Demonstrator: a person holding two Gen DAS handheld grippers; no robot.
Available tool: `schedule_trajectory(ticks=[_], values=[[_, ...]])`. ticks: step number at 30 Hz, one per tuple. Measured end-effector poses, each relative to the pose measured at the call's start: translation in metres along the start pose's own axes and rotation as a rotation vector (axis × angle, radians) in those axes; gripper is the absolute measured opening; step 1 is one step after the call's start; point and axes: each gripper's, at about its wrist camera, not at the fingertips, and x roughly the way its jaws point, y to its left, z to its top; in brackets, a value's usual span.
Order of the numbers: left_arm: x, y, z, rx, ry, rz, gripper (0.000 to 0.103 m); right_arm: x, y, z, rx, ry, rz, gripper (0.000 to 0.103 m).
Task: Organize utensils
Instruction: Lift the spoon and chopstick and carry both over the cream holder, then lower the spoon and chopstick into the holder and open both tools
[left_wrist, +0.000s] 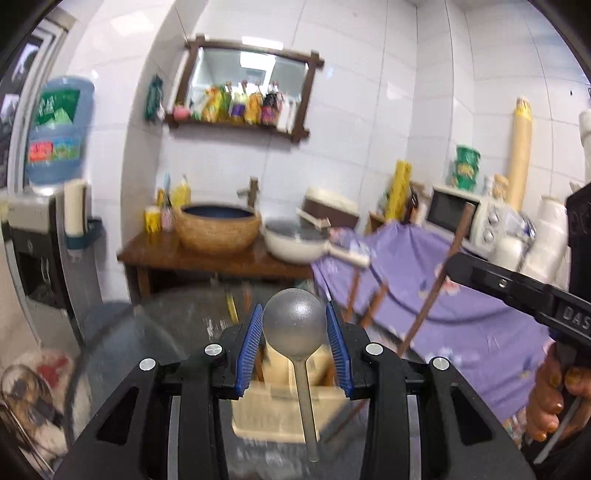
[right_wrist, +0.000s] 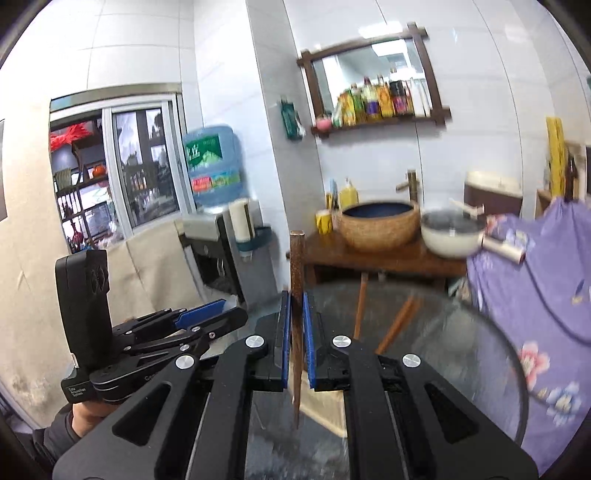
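Note:
My left gripper (left_wrist: 294, 325) is shut on a grey metal spoon (left_wrist: 294, 323), bowl up and handle hanging down over a beige utensil holder (left_wrist: 273, 410) on the round glass table (left_wrist: 147, 332). My right gripper (right_wrist: 296, 317) is shut on a brown wooden chopstick (right_wrist: 296, 258), held upright above the same holder (right_wrist: 321, 410). In the left wrist view the right gripper (left_wrist: 458, 266) holds that chopstick (left_wrist: 439, 280) at the right. More brown chopsticks (right_wrist: 397, 325) lie on the glass. The left gripper (right_wrist: 207, 310) shows at the left of the right wrist view.
A wooden stand (left_wrist: 207, 258) behind the table carries a woven basin (left_wrist: 218, 229) and a white pan (left_wrist: 299, 242). A purple floral cloth (left_wrist: 461, 306) covers furniture at the right. A water dispenser (left_wrist: 44, 229) stands at the left. A microwave (left_wrist: 461, 218) sits at the back right.

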Motion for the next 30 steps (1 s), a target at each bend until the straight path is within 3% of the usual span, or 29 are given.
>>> schedule_trajectory(ticks=[4,8,18,30], values=[[0.012,0.002,0.031,-0.005,-0.082,0.073,0.035,0.009,0.000,0.030,-0.025,-0.063,-0.050,0.008],[0.036,-0.005,0.033,0.029,-0.102,0.127,0.035,0.025,-0.003,0.032,-0.056,-0.083,-0.109,0.008],[0.077,0.006,-0.016,0.028,-0.026,0.163,0.035,0.070,-0.028,-0.023,0.009,0.029,-0.127,0.008],[0.099,0.009,-0.070,0.043,0.050,0.154,0.035,0.088,-0.042,-0.066,0.057,0.091,-0.127,0.008]])
